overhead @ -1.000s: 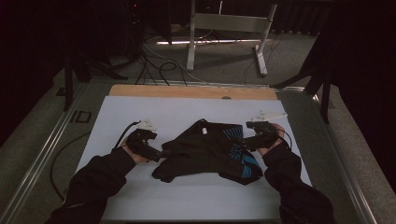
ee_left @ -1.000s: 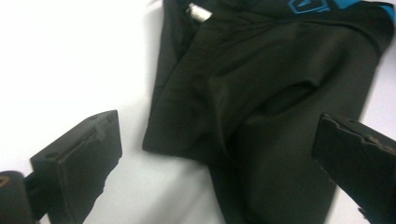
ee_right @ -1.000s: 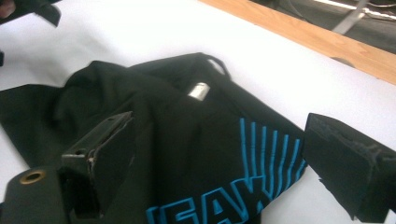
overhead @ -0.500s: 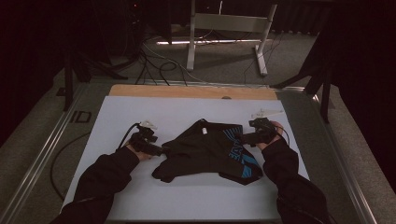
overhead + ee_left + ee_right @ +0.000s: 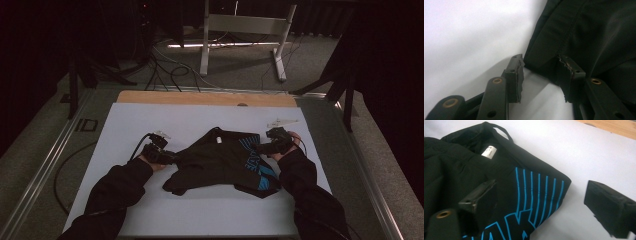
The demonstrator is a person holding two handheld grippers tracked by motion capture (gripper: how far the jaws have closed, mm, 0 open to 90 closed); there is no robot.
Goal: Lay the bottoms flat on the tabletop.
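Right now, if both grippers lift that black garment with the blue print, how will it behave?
The black garment will likely sag between the grippers; it lies crumpled in soft folds. It's probably light: thin fabric. The hem at the left gripper might slip, since the closing pads aren't yet pressing it.

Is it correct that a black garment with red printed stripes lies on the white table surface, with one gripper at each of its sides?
Not quite: the print on the black garment is blue, not red, as the right gripper view shows. The rest holds: it lies on the white table surface, with the left gripper at one side and the right gripper at the other.
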